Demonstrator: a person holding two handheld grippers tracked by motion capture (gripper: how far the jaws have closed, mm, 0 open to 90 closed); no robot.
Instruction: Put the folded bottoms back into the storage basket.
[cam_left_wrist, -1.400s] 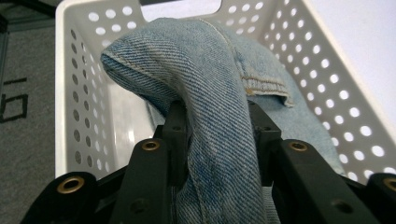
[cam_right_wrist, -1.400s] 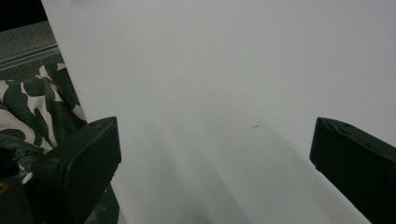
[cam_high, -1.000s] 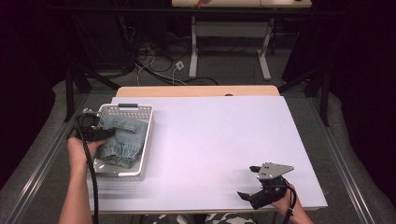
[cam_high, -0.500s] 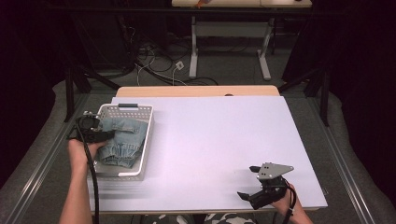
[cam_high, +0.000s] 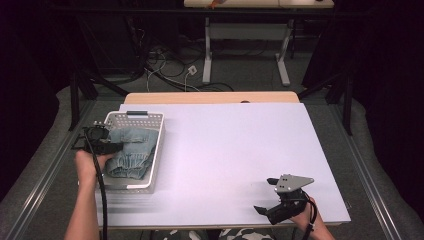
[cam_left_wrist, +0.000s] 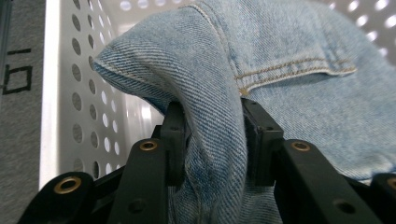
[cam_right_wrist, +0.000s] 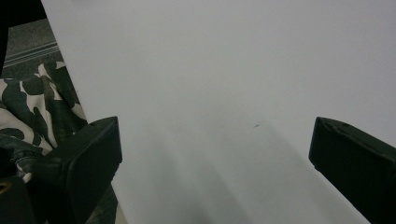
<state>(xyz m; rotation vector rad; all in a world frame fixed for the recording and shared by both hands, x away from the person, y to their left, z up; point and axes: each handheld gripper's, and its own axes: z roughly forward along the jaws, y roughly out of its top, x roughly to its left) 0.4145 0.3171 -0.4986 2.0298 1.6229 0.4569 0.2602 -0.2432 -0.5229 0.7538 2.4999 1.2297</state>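
Left gripper (cam_left_wrist: 212, 140) clamped on a raised fold of blue denim jeans (cam_left_wrist: 280, 79), black jaws pressing the cloth from both sides, seam and pocket stitching just beyond the pinch at 1 o'clock. In the high view, same left gripper (cam_high: 111, 146) at the 9 o'clock side of the tabletop (cam_high: 235, 145), reaching over the near-left wall of a white perforated basket (cam_high: 150, 165). Jeans (cam_high: 132, 150) bunched inside that basket, filling most of its floor, with the gripped fold at their 9 o'clock edge. Left hand (cam_high: 89, 165) just behind, at 7 o'clock of the basket, black cable trailing back along the forearm.

Right gripper (cam_high: 270, 200) well apart from all that, at the 5 o'clock corner of the tabletop, jaws spread wide with nothing between them, only bare white surface ahead in its own view (cam_right_wrist: 210, 154). Grey three-cornered plate (cam_high: 294, 182) on top, right hand (cam_high: 302, 217) below at the near edge. Camouflage-patterned cloth (cam_right_wrist: 28, 112) at 9 o'clock in the right gripper view, past the tabletop's edge.
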